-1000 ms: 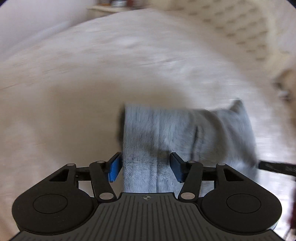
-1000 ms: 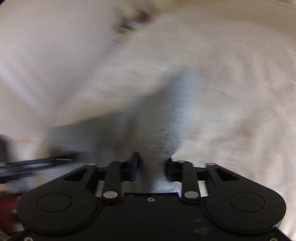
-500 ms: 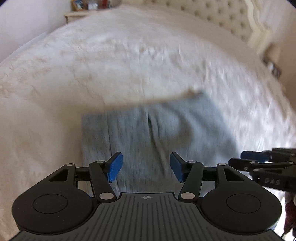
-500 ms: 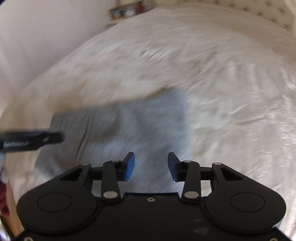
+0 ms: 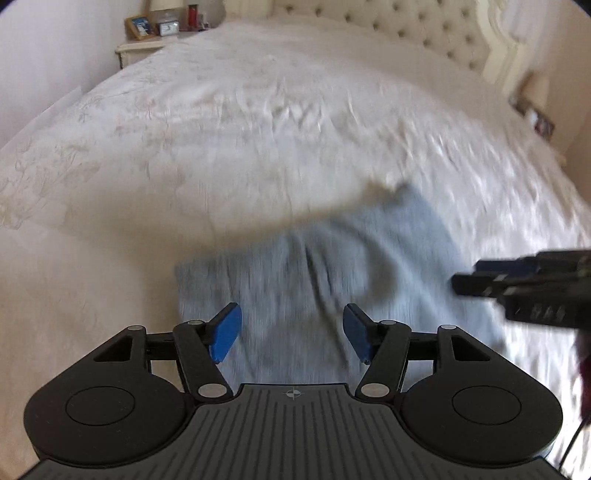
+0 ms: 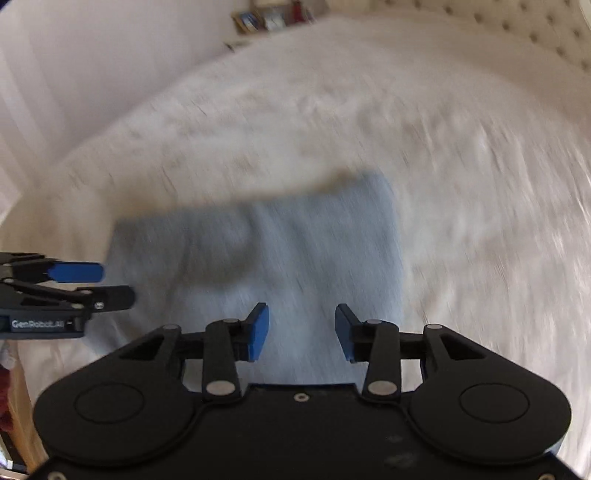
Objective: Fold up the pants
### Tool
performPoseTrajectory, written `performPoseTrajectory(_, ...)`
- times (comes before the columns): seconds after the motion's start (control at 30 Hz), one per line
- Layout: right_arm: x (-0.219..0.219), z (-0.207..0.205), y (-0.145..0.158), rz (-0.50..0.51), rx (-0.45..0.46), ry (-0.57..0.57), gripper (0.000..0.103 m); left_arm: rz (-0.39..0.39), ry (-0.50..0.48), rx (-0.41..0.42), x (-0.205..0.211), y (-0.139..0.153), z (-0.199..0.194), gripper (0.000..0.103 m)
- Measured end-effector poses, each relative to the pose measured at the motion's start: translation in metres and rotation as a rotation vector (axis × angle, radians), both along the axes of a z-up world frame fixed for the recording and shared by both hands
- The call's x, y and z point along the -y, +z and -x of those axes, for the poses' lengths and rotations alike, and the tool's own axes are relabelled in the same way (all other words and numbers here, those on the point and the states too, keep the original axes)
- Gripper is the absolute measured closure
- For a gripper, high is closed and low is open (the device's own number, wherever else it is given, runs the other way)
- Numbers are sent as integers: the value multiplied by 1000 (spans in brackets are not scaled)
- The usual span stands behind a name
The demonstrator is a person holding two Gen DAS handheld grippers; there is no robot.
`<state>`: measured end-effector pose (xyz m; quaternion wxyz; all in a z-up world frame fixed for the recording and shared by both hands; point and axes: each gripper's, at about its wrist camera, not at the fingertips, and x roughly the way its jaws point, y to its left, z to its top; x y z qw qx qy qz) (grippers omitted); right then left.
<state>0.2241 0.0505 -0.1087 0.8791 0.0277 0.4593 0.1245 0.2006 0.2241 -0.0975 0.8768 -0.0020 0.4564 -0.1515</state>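
- The light grey-blue fabric pants point(image 5: 325, 273) lie folded into a compact, roughly rectangular bundle on the white textured bedspread point(image 5: 258, 122), near the edge of the bed closest to the cameras.
- Left gripper point(image 5: 291, 334), black with blue pads, hangs over the near part of the bundle, jaws spread wide with nothing between them.
- Its blue fingertips point(image 5: 225, 336) sit above the cloth; whether they touch it can't be told through the blur.
- Right gripper point(image 6: 301, 332), same black-and-blue build, is over the pants too, jaws parted and gripping nothing.
- From the right wrist view, the left gripper pokes in at the left edge, beside the bundle's left side.
- From the left wrist view, the right gripper shows at the right edge, by the bundle's right side.
- A soft crease runs across the top layer of the pants.
- Far back: a cream tufted headboard point(image 5: 424, 33) and a pale bedside table point(image 5: 140, 48) with small blurred items on it.
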Motion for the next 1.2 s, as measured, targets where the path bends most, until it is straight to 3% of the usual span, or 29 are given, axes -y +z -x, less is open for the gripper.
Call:
performPoseTrajectory(0.13, -24, -39, -9, 13, 21, 78, 59, 22, 43, -23, 3, -16, -29, 44)
performPoseTrajectory(0.33, -24, -76, -47, 130, -17, 142, 58, -25, 16, -48, -1, -43, -25, 44)
performPoseTrajectory(0.47, 8, -92, -65, 153, -49, 65, 59, -36, -12, -29, -3, -43, -18, 44)
performPoseTrajectory(0.6, 34, -108, -76, 154, -74, -45, 59, -5, 22, -39, -10, -42, -16, 44)
performPoseTrajectory(0.73, 55, -110, -77, 179, -101, -121, 53, -30, 62, -65, -17, -44, -10, 43)
performPoseTrajectory(0.93, 45, -56, -38, 153, -22, -55, 53, -28, 119, -95, -30, -38, 14, 42)
performPoseTrajectory(1.1, 38, 15, -45, 148, -126, -33, 52, -24, 174, -155, -32, -41, 37, 41)
performPoseTrajectory(1.2, 39, 58, -41, 152, -148, -23, 52, -12, 228, -144, -30, -27, 52, 41)
